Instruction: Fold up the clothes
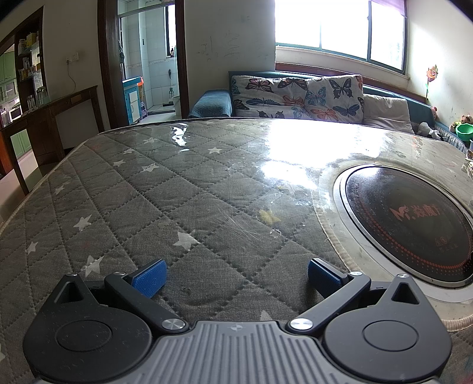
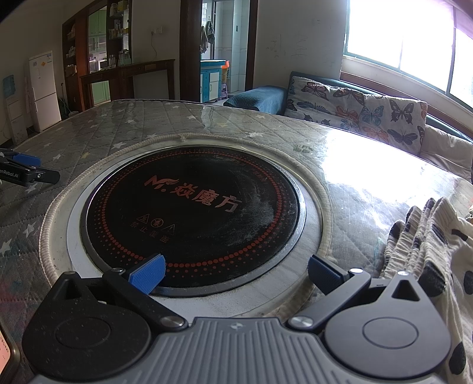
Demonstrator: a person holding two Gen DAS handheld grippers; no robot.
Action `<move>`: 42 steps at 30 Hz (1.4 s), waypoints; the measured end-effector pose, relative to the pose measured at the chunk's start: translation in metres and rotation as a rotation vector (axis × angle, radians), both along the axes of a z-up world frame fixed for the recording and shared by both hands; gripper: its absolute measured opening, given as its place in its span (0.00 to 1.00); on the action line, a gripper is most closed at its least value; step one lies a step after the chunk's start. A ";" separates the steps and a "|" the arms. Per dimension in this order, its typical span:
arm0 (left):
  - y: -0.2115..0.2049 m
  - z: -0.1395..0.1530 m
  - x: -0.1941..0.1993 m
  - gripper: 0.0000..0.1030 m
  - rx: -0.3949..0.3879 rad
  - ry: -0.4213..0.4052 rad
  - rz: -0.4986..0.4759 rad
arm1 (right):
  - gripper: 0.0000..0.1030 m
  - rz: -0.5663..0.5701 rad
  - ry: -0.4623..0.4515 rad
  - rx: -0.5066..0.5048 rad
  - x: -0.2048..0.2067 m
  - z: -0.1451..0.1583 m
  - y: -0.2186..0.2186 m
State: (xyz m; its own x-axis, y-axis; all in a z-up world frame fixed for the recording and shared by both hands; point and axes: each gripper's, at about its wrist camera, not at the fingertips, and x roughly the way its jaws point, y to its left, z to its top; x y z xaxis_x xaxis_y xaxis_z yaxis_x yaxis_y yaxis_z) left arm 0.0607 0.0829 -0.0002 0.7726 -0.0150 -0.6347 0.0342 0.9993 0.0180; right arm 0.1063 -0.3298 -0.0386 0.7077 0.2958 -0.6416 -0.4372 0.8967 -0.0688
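The left gripper stands wide open over the table, its two blue pads far apart with nothing but grey quilted cover between them, and it holds nothing. The right gripper is spread just as wide and is equally empty, its two pads straddling the near rim of the single round black cooktop set into the table. In the right wrist view the left gripper shows again at the far left edge, low over the cover. One garment, cream with dark dots and a gathered ribbed edge, lies bunched on the table just right of the right gripper and near its right finger; whether they touch I cannot tell. It runs out of view at the right edge. The one star-printed table cover lies under a clear glossy sheet that glares white where window light strikes it. A braided cord ring borders the opening cut for the cooktop. Beyond the far edge of the table stands one sofa with two butterfly-print cushions side by side and one pale plain cushion to their right, under a bright window
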 end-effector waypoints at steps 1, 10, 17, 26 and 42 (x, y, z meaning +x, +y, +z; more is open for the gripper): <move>0.000 0.000 0.000 1.00 0.000 0.000 0.000 | 1.00 0.000 0.000 0.000 0.000 0.000 0.000; 0.000 0.000 0.000 1.00 0.000 0.000 0.000 | 1.00 0.000 0.000 0.000 0.000 0.000 0.000; 0.000 0.000 0.000 1.00 0.000 0.000 0.000 | 1.00 0.000 0.000 0.000 0.000 0.000 0.000; 0.000 0.000 0.000 1.00 0.000 0.000 0.000 | 1.00 -0.001 0.000 0.000 0.001 0.000 -0.001; -0.004 0.000 -0.001 1.00 -0.003 0.000 0.000 | 1.00 -0.001 0.000 0.000 0.001 0.000 -0.001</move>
State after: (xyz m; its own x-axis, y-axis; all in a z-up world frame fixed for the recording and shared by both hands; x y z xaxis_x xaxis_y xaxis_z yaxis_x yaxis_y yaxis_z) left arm 0.0597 0.0785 -0.0007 0.7723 -0.0169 -0.6351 0.0340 0.9993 0.0148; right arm 0.1071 -0.3305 -0.0386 0.7081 0.2947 -0.6416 -0.4359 0.8973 -0.0690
